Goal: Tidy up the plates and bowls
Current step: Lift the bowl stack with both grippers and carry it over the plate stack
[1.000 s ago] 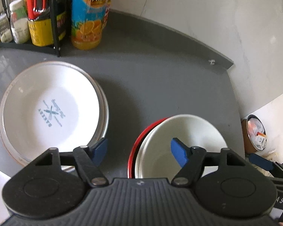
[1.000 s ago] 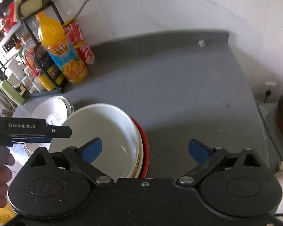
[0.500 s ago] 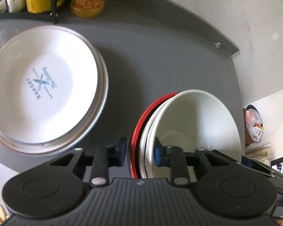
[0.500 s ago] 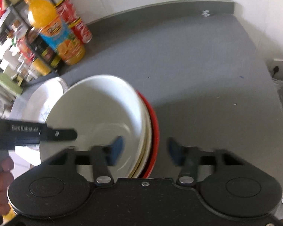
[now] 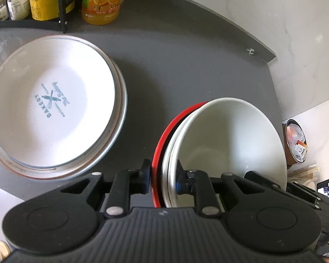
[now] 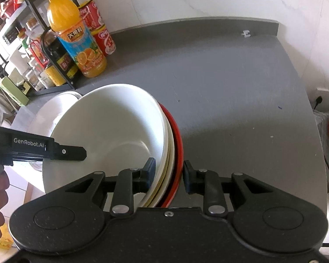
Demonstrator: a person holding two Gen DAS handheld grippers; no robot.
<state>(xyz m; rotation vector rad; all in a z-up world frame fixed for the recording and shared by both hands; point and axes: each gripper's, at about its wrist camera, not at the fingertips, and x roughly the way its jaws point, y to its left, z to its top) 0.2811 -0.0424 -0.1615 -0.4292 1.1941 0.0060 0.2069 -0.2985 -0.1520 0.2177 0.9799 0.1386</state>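
Here both claws, left claw [image 5: 162, 178] and right claw [image 6: 168, 174], are closing on seemingly upright stacked bowls [image 5: 228, 140].

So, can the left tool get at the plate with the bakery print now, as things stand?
Probably not at once. The left tool is closing on the rims of the stacked bowls, which sit between its pads. The bakery plate lies uncovered just beside it, so after letting go the way looks free.

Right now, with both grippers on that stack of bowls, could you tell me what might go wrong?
1. Both grippers, left and right, are closing on only the rims of the bowl stack; the nested bowls could slip apart when lifted.
2. The plates sit close by and could get knocked.
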